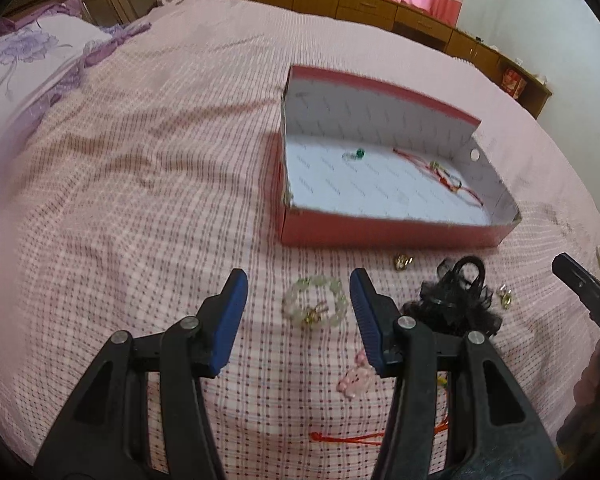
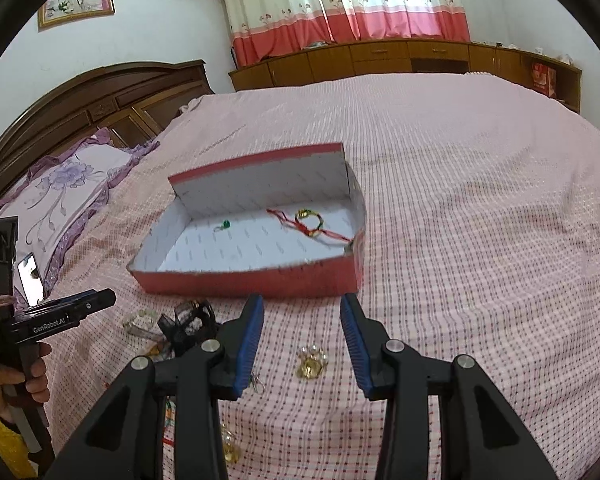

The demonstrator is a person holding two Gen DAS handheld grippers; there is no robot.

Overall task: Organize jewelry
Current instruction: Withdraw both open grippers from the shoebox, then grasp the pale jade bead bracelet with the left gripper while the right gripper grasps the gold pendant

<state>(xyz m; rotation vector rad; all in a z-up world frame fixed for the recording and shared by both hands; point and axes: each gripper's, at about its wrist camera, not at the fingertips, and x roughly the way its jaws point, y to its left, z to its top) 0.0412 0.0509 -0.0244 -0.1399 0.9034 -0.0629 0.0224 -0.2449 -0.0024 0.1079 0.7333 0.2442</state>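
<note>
A red cardboard box [image 1: 388, 234] with a white inside lies open on the pink bed; it holds a green bead piece [image 1: 355, 155] and a red cord bracelet [image 1: 444, 174]. In front of it lie a pale green bead bracelet [image 1: 315, 302], a black lace hair tie [image 1: 456, 300], gold ornaments [image 1: 403, 262] and a pink bead piece [image 1: 354, 380]. My left gripper [image 1: 298, 280] is open just above the pale bracelet, nothing between its fingers. My right gripper [image 2: 302, 306] is open above a gold ornament [image 2: 310, 364], the box [image 2: 260, 280] just beyond.
A purple flowered pillow [image 1: 24, 64] and a wooden headboard [image 2: 80, 104] are at the left. Wooden cabinets [image 2: 400, 58] and a red-and-white curtain [image 2: 340, 4] stand behind the bed. A phone [image 2: 31, 280] lies by the pillow. A hand [image 2: 16, 376] holds the left gripper's handle.
</note>
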